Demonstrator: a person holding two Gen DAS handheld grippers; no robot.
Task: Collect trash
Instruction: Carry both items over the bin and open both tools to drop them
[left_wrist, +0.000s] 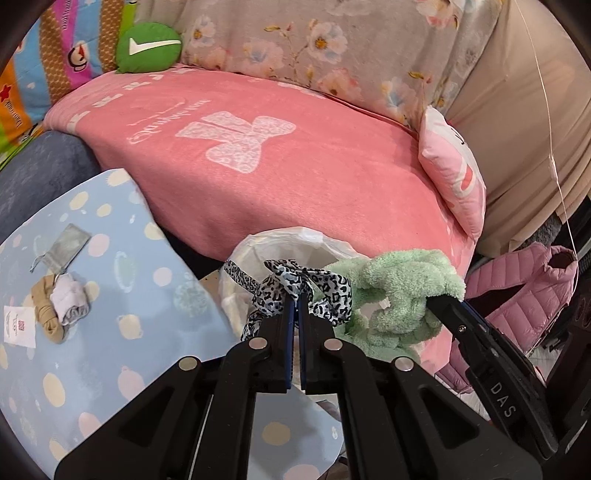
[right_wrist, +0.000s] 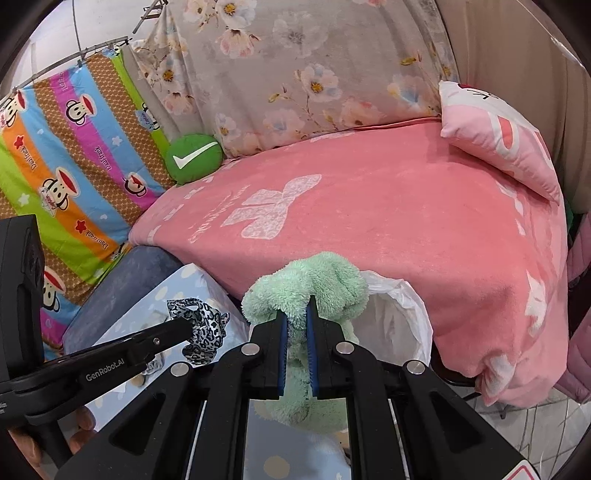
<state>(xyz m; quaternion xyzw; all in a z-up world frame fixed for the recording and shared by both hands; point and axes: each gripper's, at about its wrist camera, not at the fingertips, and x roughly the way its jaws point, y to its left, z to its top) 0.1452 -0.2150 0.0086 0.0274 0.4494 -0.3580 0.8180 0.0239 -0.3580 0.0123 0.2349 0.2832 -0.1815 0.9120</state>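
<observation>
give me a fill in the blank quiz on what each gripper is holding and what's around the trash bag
1. The left gripper is shut on a ribbon with a ______ print.
2. The right gripper is shut on a fluffy cloth coloured pale ______.
3. The open white trash bag sits right in front of a blanket coloured ______.
4. The round green cushion bears a white ______.

Missing words: leopard; green; pink; check mark

Pretty tight spot: the white plastic bag's open mouth (left_wrist: 295, 240) is hemmed in by the pink blanketed bed (left_wrist: 258, 177) behind and the blue dotted surface (left_wrist: 110, 295) alongside.
</observation>
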